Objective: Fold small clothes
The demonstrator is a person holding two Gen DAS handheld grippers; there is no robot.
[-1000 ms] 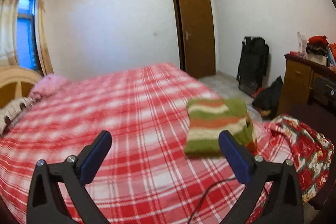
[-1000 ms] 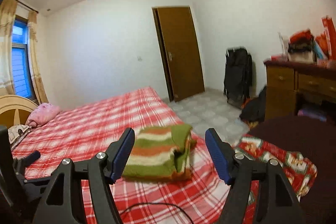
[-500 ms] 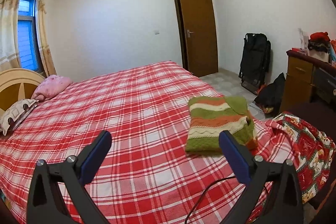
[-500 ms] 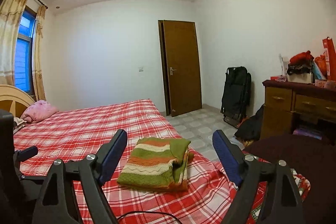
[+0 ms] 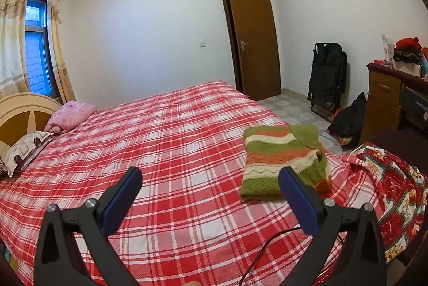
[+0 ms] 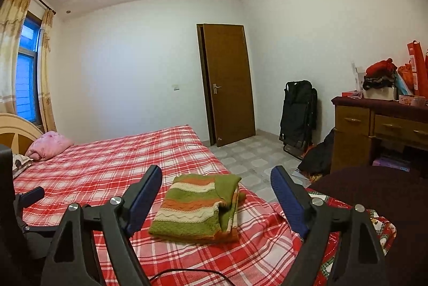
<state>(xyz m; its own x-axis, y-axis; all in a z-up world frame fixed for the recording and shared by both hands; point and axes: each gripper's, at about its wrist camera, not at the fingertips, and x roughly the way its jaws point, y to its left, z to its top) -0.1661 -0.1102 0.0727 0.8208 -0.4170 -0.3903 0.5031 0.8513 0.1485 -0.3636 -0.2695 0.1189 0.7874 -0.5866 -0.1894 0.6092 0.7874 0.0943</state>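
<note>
The folded striped knit sweater is lying on the red plaid bedspread just ahead of the right gripper, whose jaws have just been opening and are standing wide apart around empty air. The left gripper is also hovering with jaws spread, gripping nothing, the sweater sitting ahead to its right, beside a red patterned cloth.
</note>
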